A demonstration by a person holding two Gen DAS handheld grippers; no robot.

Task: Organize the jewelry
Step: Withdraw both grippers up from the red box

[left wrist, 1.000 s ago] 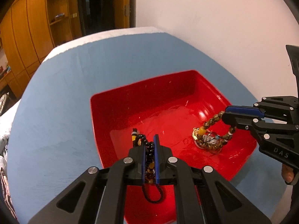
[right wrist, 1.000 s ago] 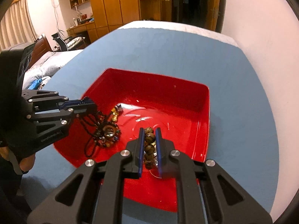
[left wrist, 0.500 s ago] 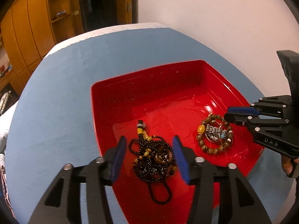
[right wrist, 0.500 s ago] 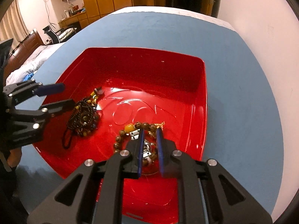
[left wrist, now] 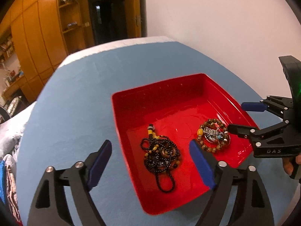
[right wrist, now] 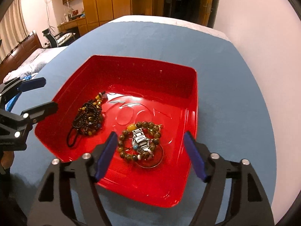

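Left wrist view: the left gripper is seen with its jaws spread wide and empty above the near side of a red tray set on a blue-covered bench. A black bead necklace is coiled on the tray floor, well apart from a brown bead bracelet. In the right wrist view, the right gripper is held with jaws wide, empty, over the bracelet and a metal watch band lying within it.

Warm indoor light; glare on red tray; fisheye-warped edges
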